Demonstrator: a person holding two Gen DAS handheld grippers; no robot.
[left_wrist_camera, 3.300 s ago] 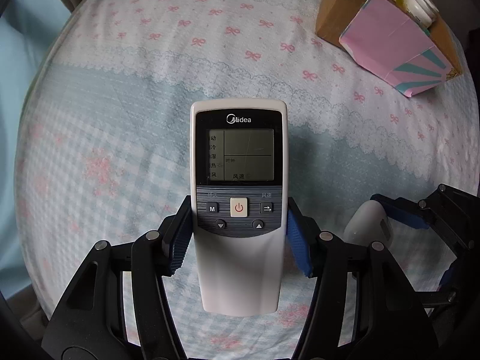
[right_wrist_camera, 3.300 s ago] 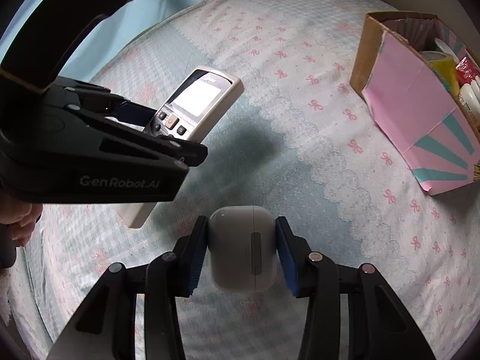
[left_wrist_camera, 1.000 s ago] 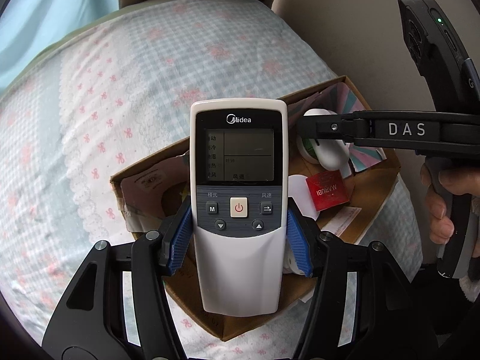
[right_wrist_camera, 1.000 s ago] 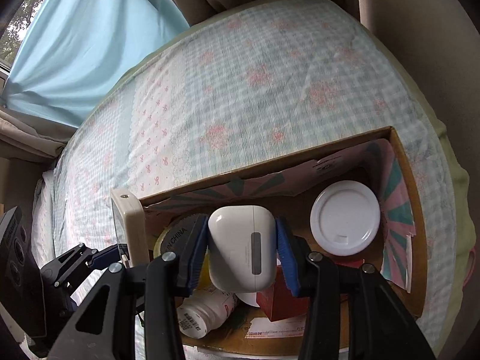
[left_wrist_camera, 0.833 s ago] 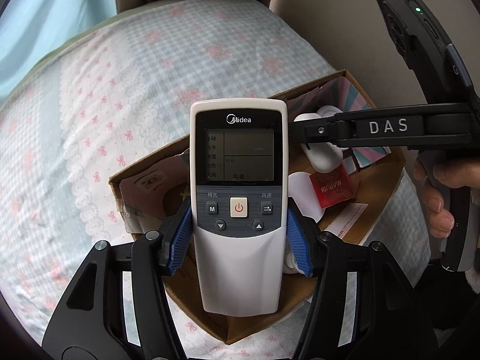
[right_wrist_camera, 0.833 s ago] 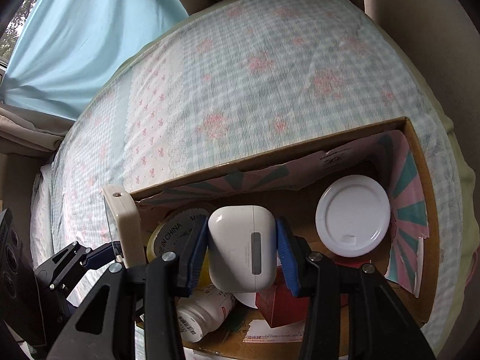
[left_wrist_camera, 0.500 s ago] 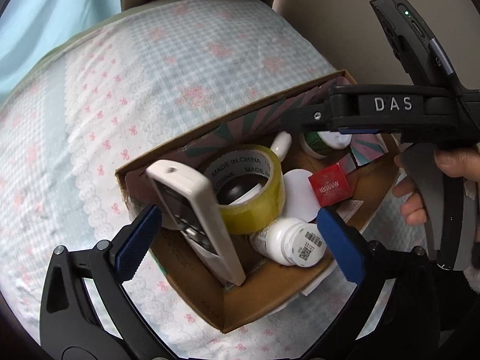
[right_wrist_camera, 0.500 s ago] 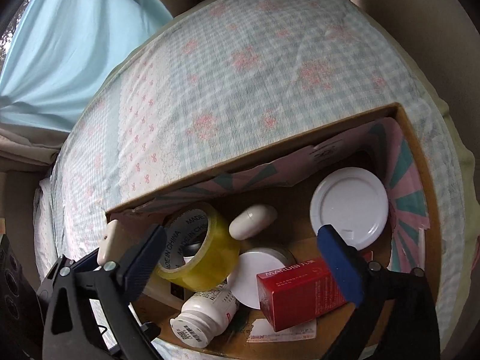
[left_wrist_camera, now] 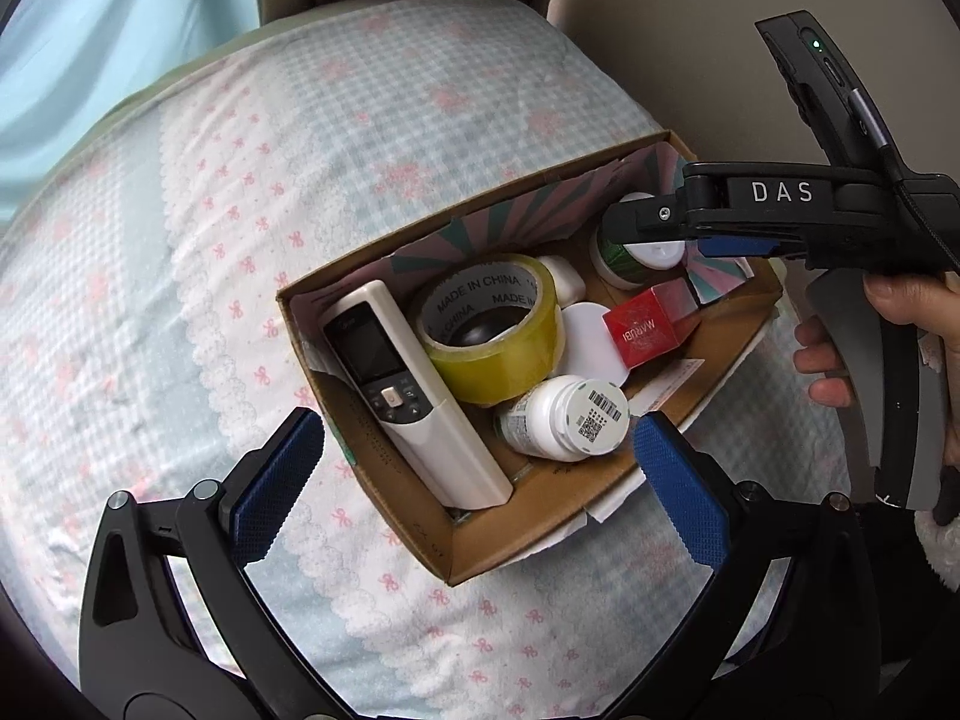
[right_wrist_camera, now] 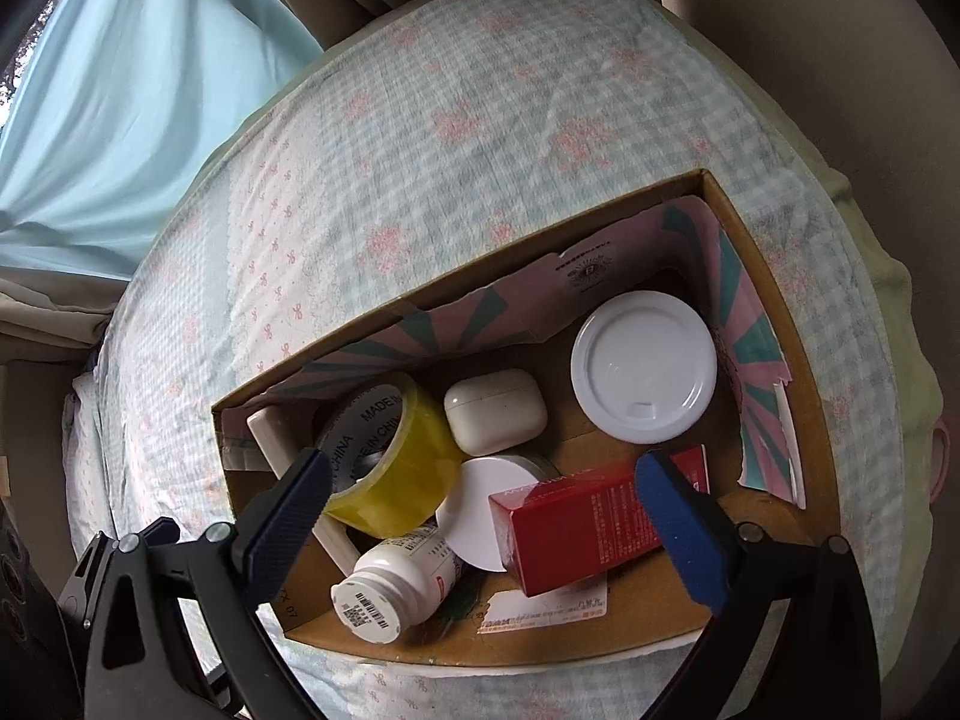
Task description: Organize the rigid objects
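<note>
A white remote control [left_wrist_camera: 414, 396] lies along the left wall of the cardboard box [left_wrist_camera: 528, 531], screen up. In the right wrist view only its end [right_wrist_camera: 270, 429] shows. The white earbud case [right_wrist_camera: 495, 411] rests in the box behind the yellow tape roll [right_wrist_camera: 384, 462]; in the left wrist view just a corner of the earbud case [left_wrist_camera: 567, 282] peeks out. My left gripper [left_wrist_camera: 480, 468] hangs open above the box's near corner, empty. My right gripper [right_wrist_camera: 483, 504] is open over the box too, nothing between its blue pads.
The box also holds a white pill bottle [left_wrist_camera: 564, 417], a red carton [left_wrist_camera: 648, 327], a white round lid [right_wrist_camera: 645, 366] and a green jar [left_wrist_camera: 624, 255]. It sits on a checked bedspread [left_wrist_camera: 300, 150]. A hand [left_wrist_camera: 852, 342] holds the right gripper's handle. Curtains hang behind.
Both grippers have opened wide. The remote dropped from the left gripper into the box, and the earbud case dropped from the right one. The left gripper has since drawn back and up.
</note>
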